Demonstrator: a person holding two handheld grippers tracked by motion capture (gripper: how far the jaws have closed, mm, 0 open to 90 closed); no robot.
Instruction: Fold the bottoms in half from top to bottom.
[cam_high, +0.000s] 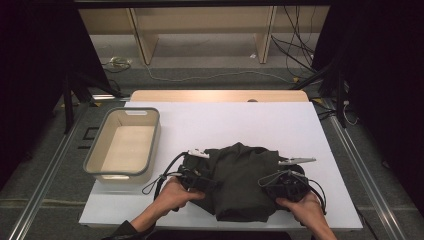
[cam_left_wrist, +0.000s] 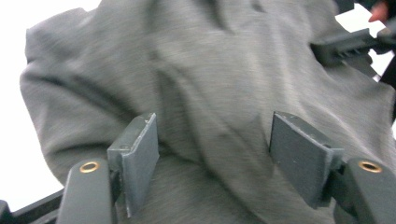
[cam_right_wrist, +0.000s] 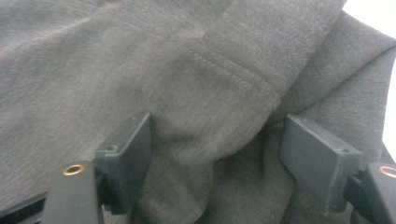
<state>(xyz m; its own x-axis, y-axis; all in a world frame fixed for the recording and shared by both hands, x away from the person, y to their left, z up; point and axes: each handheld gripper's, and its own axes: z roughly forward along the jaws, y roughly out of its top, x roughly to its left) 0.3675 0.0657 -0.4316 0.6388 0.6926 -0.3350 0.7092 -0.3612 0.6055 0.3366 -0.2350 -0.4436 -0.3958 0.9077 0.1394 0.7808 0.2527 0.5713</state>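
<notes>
Fingers (cam_left_wrist: 140, 158) apart over rumpled dark grey garment (cam_high: 240, 180)

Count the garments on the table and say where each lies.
1. A single dark grey garment lies bundled on the white table, near the front edge, to the right of the grey bin. Its folds may hide another piece underneath.

Both grippers are chunky black units, the left gripper (cam_high: 196, 176) and right gripper (cam_high: 286, 184) each trailing looped black cable. The right one has a grey three-cornered plate on top. Up close, the jaws are flat dark-grey slabs on black arms with little brass-ringed holes. Bare forearms, no sleeves.
</notes>
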